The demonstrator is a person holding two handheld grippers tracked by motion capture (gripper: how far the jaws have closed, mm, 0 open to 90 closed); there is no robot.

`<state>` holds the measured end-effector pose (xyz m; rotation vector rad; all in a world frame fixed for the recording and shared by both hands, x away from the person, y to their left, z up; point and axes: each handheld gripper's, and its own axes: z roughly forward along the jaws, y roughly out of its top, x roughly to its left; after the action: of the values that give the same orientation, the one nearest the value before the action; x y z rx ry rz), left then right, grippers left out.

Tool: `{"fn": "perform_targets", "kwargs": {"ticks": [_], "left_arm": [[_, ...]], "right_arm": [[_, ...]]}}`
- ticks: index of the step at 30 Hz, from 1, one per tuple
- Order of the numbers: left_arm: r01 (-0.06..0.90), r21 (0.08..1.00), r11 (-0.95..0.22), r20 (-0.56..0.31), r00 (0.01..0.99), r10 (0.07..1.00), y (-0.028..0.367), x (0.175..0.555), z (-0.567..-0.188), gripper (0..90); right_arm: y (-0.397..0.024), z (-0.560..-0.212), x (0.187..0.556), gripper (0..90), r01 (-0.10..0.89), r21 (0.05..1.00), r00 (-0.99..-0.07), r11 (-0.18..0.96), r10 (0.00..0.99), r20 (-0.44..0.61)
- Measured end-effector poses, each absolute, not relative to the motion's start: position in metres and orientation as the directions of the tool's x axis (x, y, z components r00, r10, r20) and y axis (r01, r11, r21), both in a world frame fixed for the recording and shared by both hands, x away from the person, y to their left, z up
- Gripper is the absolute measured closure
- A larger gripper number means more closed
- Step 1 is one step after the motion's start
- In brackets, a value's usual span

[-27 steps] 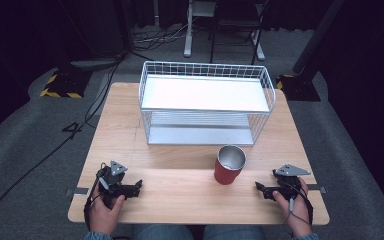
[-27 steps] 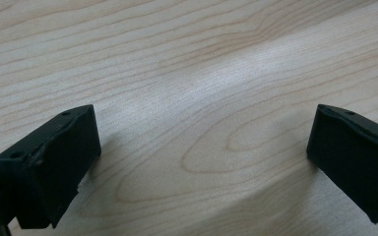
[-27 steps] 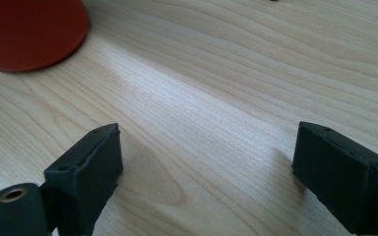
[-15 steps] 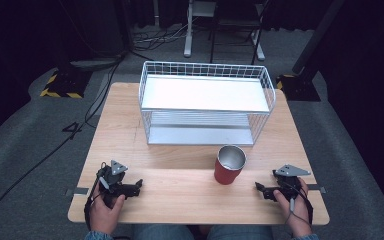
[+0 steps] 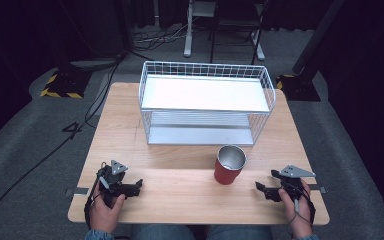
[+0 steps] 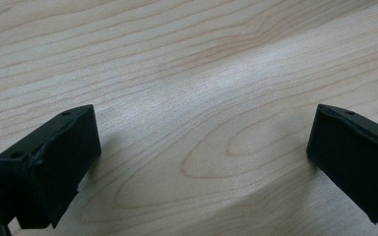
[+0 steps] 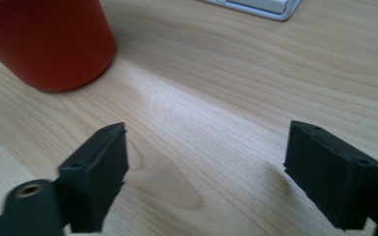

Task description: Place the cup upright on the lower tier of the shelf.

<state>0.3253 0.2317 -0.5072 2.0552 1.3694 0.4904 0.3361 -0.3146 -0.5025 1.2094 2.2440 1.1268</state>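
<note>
A red cup with a steel rim stands upright on the wooden table, in front of the wire rack. In the right gripper view the red cup rises at the upper left, beyond the jaws. My right gripper rests near the front right edge, open and empty, pointing left toward the cup. My left gripper lies near the front left edge, also open, with bare wood between its jaws. In its own view the left gripper has its jaws spread wide.
The white wire rack has a flat white top shelf and a lower shelf; its corner appears in the right gripper view. Cables and stand legs lie on the grey floor behind the table.
</note>
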Motion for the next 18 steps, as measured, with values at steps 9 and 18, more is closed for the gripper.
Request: {"fn": "perform_targets", "kwargs": {"ticks": [9, 18], "left_arm": [[0.691, 0.668, -0.275, -0.029, 0.393, 0.919, 0.231, 0.328, -0.507, 0.1], [0.691, 0.668, -0.275, -0.026, 0.392, 0.92, 0.231, 0.328, -0.507, 0.1]], "right_arm": [[-0.31, -0.495, 0.328, 16.0, 0.531, 0.807, -0.558, 0.258, 0.823, 0.104], [-0.296, -0.478, 0.311, 15.9, 0.493, 0.84, -0.594, 0.228, 0.793, 0.134]]}}
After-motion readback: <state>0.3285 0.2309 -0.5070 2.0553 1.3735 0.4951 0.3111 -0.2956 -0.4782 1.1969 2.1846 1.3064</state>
